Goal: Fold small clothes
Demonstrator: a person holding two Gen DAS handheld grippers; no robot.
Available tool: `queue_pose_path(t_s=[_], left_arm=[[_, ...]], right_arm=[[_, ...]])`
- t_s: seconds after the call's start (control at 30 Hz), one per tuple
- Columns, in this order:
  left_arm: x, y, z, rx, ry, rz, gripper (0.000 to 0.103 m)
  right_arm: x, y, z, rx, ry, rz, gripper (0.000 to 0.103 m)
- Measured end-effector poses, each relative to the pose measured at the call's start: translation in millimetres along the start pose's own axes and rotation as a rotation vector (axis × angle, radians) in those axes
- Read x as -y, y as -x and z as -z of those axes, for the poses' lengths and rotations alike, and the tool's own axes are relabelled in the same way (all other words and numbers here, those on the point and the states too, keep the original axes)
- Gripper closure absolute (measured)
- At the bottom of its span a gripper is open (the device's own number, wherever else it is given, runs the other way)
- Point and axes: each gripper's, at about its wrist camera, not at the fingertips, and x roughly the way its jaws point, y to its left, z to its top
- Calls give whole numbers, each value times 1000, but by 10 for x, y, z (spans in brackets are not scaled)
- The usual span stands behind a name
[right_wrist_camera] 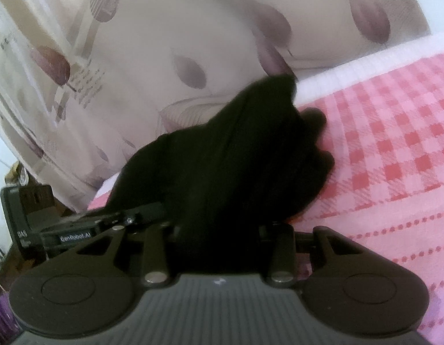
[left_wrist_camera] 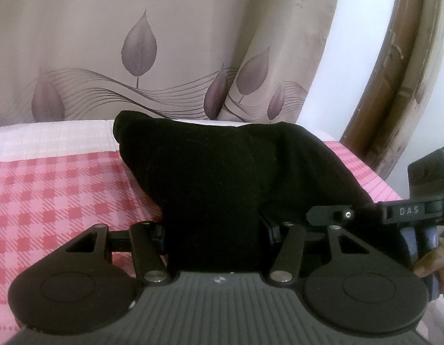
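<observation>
A bunched black cloth garment [left_wrist_camera: 213, 172] of soft, matte fabric is lifted off a bed covered with a pink and red checked sheet [left_wrist_camera: 58, 189]. It is held between two hand-held tools, one at each end of the bundle.

In the left wrist view, the left gripper [left_wrist_camera: 213, 230], a black two-finger tool with round pivot covers and metal pins, has the dark fabric packed between its jaws. The jaws stand partly apart and clamp a thick fold of the garment, which rises in front of the camera into a peaked hump. The fingertips are buried in the cloth and cannot be seen. At the right edge of this view the other tool's black body reaches in beside the cloth, and part of a person's hand [left_wrist_camera: 434, 261] shows just below it.

In the right wrist view, which is a little blurred, the right gripper [right_wrist_camera: 219, 230] also has its jaws closed on a narrower wad of the same garment, which spreads up and away from it over the edge of the bed. The left tool's side shows at the left edge.

Behind the bed hangs a beige curtain printed with purple leaves and thin wavy lines [left_wrist_camera: 141, 57]. A curved brown wooden frame [left_wrist_camera: 394, 86] stands to the right of it.
</observation>
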Motion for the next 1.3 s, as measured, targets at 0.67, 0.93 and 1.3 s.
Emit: queue_pose_path(t_s=[0.67, 0.93, 1.3], left_arm=[[16, 325, -8, 6, -2, -29, 50], [-51, 672, 10, 31, 9, -45, 50], [-186, 1294, 134, 58, 30, -80, 50]], right_arm=[[-284, 135, 91, 61, -108, -60, 65], [-562, 165, 192, 82, -120, -108, 65], [-1002, 145, 425, 90, -129, -183, 65]])
